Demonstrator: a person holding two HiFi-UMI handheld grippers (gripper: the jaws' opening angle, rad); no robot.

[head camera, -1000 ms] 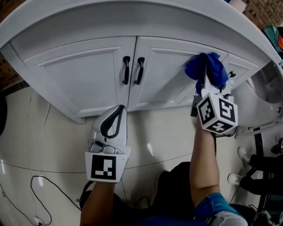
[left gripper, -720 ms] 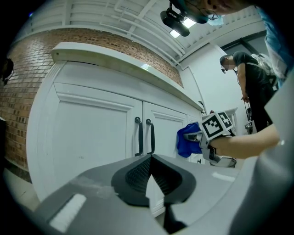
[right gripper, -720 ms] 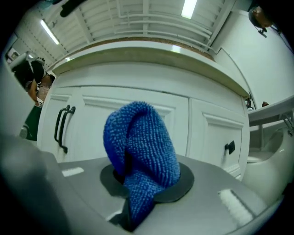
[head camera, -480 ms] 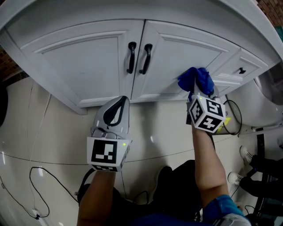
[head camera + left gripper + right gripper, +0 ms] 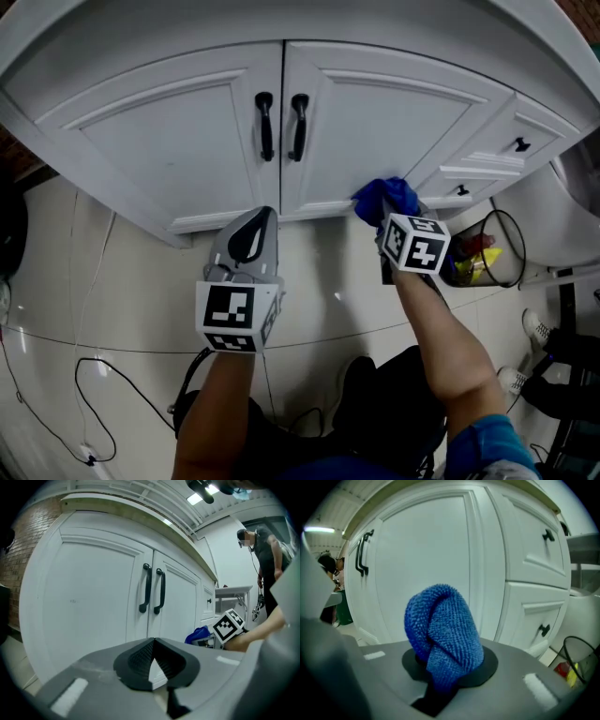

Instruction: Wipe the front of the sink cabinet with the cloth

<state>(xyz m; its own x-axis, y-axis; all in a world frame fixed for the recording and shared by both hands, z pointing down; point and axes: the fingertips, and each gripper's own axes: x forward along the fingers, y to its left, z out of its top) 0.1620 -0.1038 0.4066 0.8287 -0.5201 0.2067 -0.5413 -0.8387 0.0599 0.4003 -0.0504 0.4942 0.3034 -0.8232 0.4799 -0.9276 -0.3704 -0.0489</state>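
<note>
Pinching the blue cloth tight in our right gripper, we hold it low against the right cabinet door. Our left gripper hangs closed and empty. Catching the door's bottom rail could tug the bunched cloth loose.

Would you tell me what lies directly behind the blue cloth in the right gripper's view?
The white cabinet door stands behind the cloth, its panel and frame showing around it. The patch straight behind the cloth is covered, so contact cannot be told.
</note>
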